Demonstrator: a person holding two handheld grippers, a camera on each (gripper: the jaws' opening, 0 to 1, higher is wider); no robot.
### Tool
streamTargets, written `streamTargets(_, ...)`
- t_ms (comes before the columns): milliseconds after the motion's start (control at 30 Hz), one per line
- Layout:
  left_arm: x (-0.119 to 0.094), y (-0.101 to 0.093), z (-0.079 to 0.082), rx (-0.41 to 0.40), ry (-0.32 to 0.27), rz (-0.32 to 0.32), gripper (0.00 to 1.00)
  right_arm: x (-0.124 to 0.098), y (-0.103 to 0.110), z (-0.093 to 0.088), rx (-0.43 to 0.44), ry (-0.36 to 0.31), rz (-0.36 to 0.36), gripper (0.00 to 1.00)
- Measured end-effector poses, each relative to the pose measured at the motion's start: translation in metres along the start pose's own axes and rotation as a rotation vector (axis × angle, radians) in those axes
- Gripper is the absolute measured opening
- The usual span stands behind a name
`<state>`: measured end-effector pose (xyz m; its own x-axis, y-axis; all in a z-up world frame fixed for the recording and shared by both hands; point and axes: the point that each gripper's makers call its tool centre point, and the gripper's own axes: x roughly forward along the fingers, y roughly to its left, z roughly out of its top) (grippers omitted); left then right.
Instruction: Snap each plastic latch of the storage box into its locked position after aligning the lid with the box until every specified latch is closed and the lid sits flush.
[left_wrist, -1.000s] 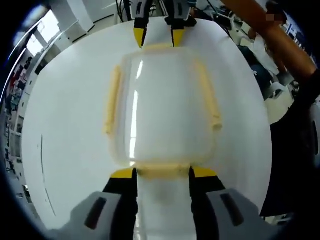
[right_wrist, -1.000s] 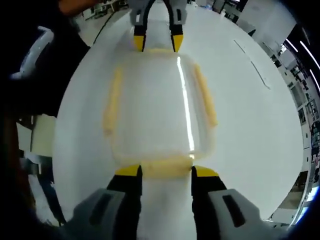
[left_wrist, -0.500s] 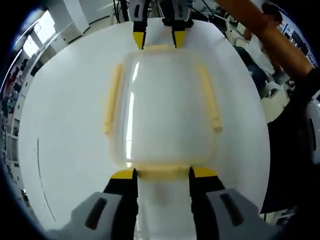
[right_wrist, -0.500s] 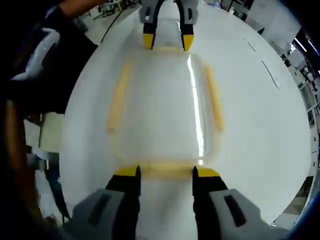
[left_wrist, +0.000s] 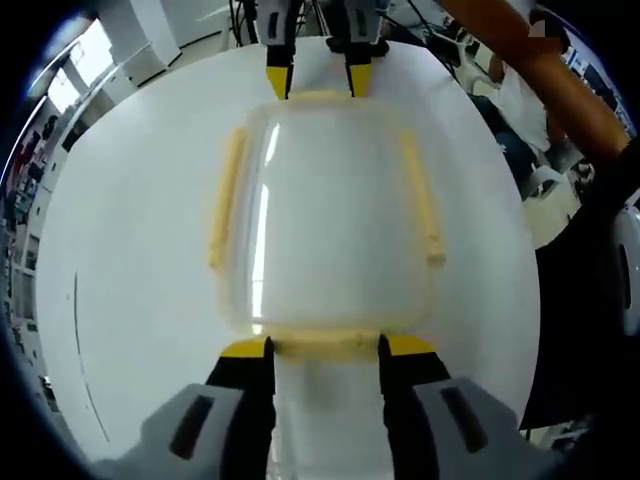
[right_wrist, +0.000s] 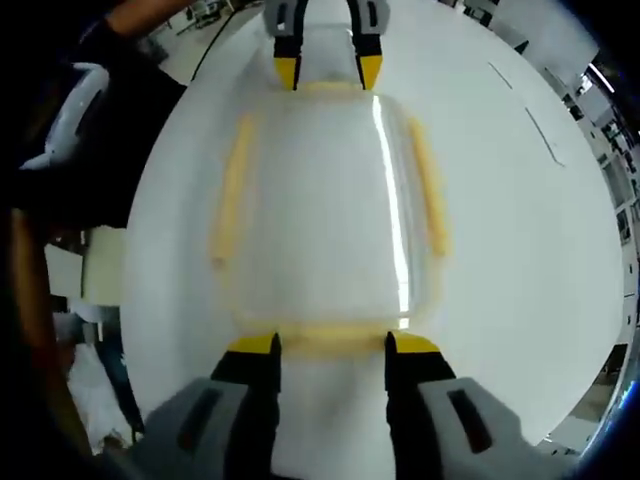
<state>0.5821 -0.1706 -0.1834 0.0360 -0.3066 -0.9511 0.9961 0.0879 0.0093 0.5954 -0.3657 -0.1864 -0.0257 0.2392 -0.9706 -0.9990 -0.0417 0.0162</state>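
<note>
My left gripper (left_wrist: 325, 347) jaws apart at the near yellow latch (left_wrist: 325, 344) of the translucent plastic storage box (left_wrist: 325, 215), my right gripper (right_wrist: 330, 344) likewise spread at the opposite latch (right_wrist: 330, 338), white round table (left_wrist: 130, 250).

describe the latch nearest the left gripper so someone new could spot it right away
On the round white table sits a clear storage box with pale yellow latches. The latch meant is the short yellow strip on the edge nearest the left gripper, between its yellow-tipped jaws; the two side latches are longer.

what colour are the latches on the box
Pale yellow, on a clear box. The side latch shows best in the left gripper view.
</note>
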Motion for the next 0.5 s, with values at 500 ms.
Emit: streamTargets(500, 0.0001, 0.0014, 0.0022, 0.006, -0.028, -0.004, 0.38, -0.0045, 0.0052, -0.0006, 0.0, -0.15, -0.03, 0.36)
